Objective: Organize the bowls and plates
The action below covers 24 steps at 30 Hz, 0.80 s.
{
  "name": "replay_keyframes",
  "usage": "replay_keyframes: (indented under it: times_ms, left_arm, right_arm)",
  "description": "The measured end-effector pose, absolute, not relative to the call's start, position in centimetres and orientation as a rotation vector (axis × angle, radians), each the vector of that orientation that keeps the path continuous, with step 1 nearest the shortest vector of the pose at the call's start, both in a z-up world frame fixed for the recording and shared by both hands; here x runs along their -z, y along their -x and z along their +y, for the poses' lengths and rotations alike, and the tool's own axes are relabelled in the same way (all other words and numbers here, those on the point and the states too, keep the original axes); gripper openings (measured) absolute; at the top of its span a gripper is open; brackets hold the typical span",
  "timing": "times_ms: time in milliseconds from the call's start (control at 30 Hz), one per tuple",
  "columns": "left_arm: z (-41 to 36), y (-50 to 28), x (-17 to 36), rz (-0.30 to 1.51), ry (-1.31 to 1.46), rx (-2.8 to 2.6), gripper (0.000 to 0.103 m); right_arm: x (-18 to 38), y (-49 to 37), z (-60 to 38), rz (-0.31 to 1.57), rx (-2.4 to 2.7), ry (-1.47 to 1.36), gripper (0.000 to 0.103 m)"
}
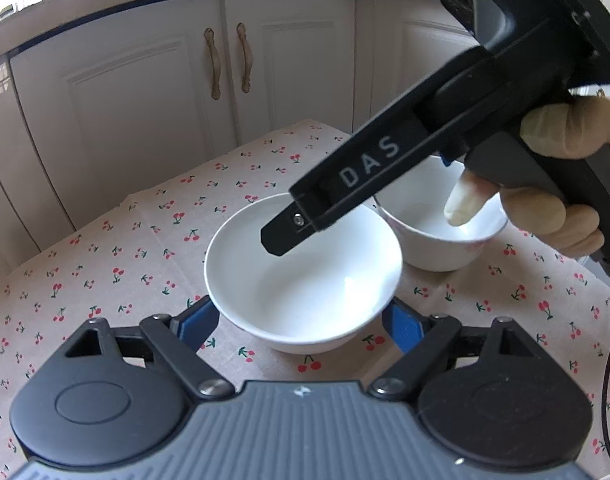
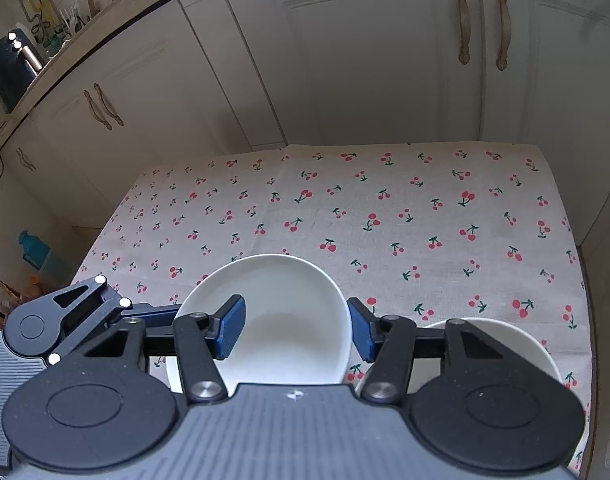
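Observation:
A white bowl [image 1: 305, 280] stands on the cherry-print tablecloth [image 1: 105, 264]. My left gripper [image 1: 303, 322] is open, its blue pads on either side of the bowl's near wall, just outside it. A second white bowl [image 1: 437, 232] stands right behind it. My right gripper [image 1: 281, 236] reaches in from the upper right, its finger over the first bowl. In the right wrist view the right gripper [image 2: 297, 330] is open with one pad inside the first bowl [image 2: 281, 320] and one outside its right rim. The second bowl [image 2: 513, 340] is at the lower right.
White cabinet doors [image 1: 153, 92] with bronze handles stand just beyond the table's far edge. The tablecloth [image 2: 385, 208] stretches ahead of the bowls. A countertop with an appliance [image 2: 9, 68] is at the far left. A cable [image 1: 609, 380] hangs at the right.

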<state>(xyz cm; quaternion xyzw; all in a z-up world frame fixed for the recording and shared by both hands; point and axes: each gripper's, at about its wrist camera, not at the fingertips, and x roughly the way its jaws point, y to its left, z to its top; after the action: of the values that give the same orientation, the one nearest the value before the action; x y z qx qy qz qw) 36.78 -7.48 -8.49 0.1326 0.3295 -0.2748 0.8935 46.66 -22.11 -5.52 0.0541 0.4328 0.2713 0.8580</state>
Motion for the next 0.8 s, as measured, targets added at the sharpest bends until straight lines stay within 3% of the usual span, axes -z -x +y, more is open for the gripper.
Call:
replay_keyframes:
  times_ms: [433,800]
  left_arm:
    - [-7.5,-35.9,7.6,0.72,-0.269,0.565,0.088]
    - [-6.6,-29.2,3.9,0.711,-0.283,0.564,0.088]
  right_arm:
    - [5.0,-45.8,-22.0,0.908,-0.576,-0.101,0.062]
    - [1.3,-39.6,-22.0,0.884,-0.634,-0.097,0.062]
